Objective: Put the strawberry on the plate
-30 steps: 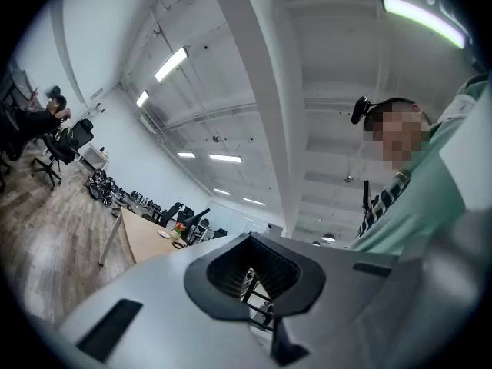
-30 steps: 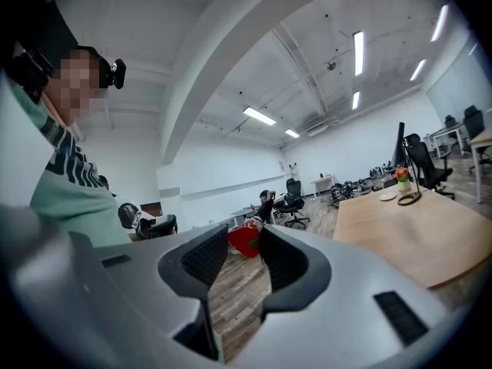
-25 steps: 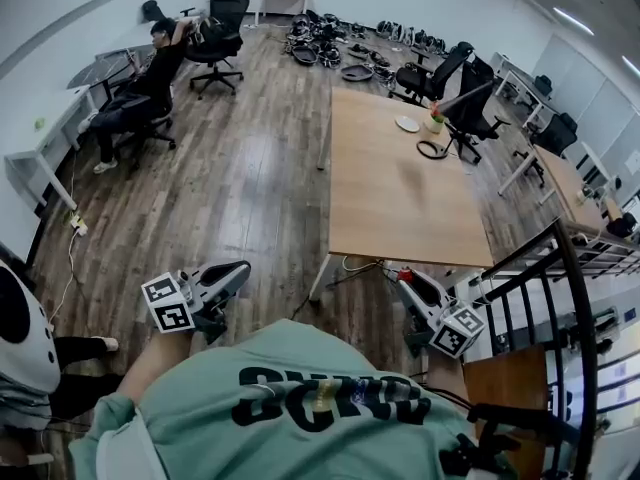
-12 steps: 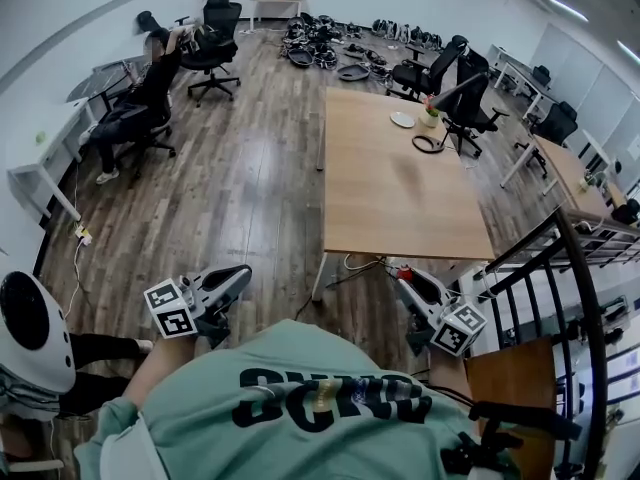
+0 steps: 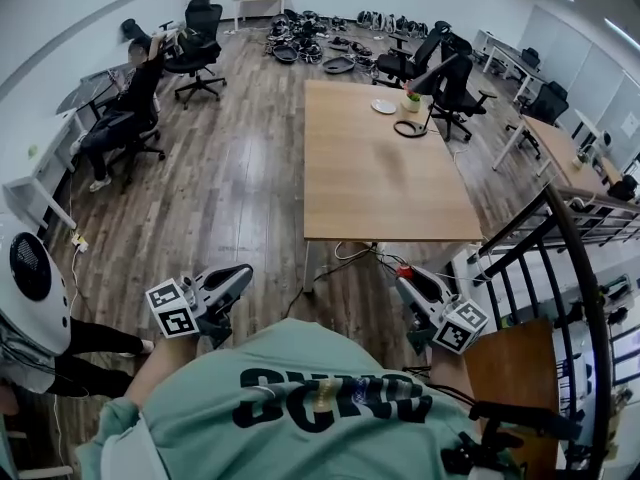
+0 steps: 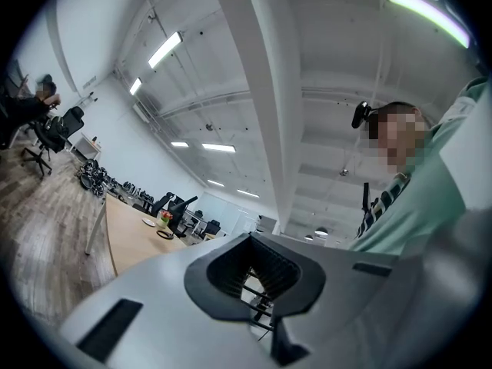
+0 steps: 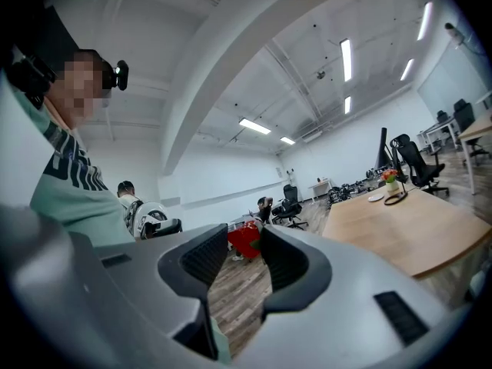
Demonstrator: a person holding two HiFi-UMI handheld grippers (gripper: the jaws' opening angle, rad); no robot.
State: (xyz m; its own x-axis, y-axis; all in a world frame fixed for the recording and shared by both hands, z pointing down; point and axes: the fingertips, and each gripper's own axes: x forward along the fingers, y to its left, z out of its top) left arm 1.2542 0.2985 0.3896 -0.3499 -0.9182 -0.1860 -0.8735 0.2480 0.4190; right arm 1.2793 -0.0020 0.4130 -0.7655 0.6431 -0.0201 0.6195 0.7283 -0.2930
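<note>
With my right gripper (image 5: 407, 280) clamped on the strawberry (image 7: 244, 241) and my left gripper (image 5: 238, 274) jaws together, I'd carry it gently, level, to the plate (image 5: 384, 107).

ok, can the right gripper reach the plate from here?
Probably not yet: the right gripper, shut on the strawberry, hangs short of the table, and the plate sits at its far end.

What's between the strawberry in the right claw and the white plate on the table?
In the head view: a strip of wooden floor with loose cables, then bare tabletop, between strawberry and plate.
</note>
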